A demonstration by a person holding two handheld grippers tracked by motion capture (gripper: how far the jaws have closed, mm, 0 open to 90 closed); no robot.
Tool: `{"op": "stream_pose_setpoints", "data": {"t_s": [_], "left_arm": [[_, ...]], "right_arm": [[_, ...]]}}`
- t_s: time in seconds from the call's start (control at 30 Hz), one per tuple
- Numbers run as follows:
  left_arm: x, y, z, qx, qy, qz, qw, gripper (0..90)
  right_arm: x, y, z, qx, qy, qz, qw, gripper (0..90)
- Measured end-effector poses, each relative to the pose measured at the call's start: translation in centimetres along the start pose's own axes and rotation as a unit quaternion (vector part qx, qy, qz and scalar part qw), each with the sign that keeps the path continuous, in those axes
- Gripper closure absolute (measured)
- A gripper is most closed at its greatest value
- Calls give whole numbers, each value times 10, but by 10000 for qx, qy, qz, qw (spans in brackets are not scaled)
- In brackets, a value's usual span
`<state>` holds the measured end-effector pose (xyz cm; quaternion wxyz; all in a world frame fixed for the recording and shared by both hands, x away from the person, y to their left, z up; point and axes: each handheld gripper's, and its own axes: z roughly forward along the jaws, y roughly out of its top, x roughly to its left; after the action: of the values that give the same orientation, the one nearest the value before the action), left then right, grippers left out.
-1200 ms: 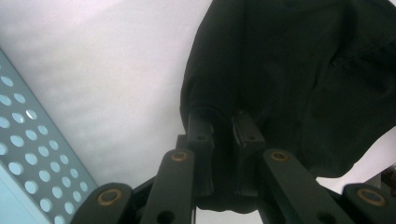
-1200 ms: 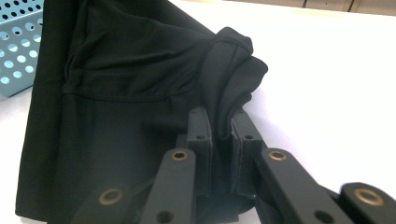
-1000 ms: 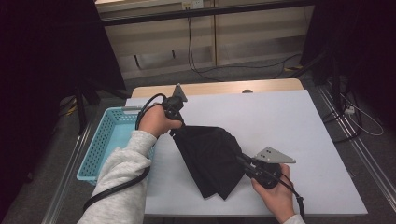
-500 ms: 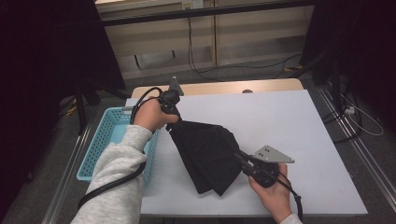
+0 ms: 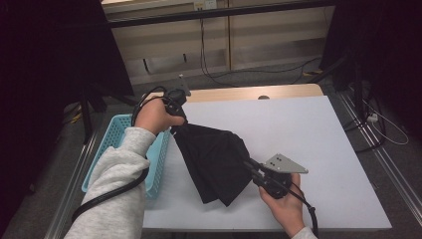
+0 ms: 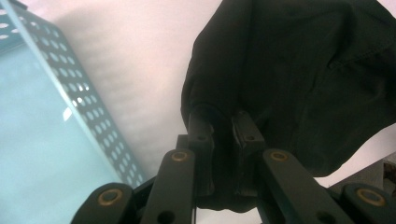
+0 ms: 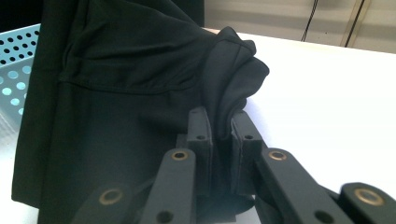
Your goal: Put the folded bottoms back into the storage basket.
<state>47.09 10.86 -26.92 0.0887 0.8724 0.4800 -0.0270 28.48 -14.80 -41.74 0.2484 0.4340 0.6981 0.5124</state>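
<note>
Seen from above the near edge of the table [image 5: 308, 129], the high view looks forward and down, far enough back to take in the whole tabletop, the basket [image 5: 117, 137] at its left side and the floor beyond. The left gripper view rides on the left gripper [image 6: 223, 123], close in, looking along its jaws down at the cloth [image 6: 299, 70], the basket wall [image 6: 70, 93] and pale table. The right gripper view sits on the right gripper [image 7: 223, 123], low and near level, facing across the table toward the basket [image 7: 18, 51]. All three share the cloth [image 5: 214, 159], basket and table.
</note>
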Motion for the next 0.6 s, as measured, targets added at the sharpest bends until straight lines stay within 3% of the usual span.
{"op": "stream_pose_setpoints", "data": {"t_s": [0.6], "left_arm": [[1,5,-5,-119,-20,-173,9998,806]], "right_arm": [[10,4,4,-48,73,-28,10000,811]]}}
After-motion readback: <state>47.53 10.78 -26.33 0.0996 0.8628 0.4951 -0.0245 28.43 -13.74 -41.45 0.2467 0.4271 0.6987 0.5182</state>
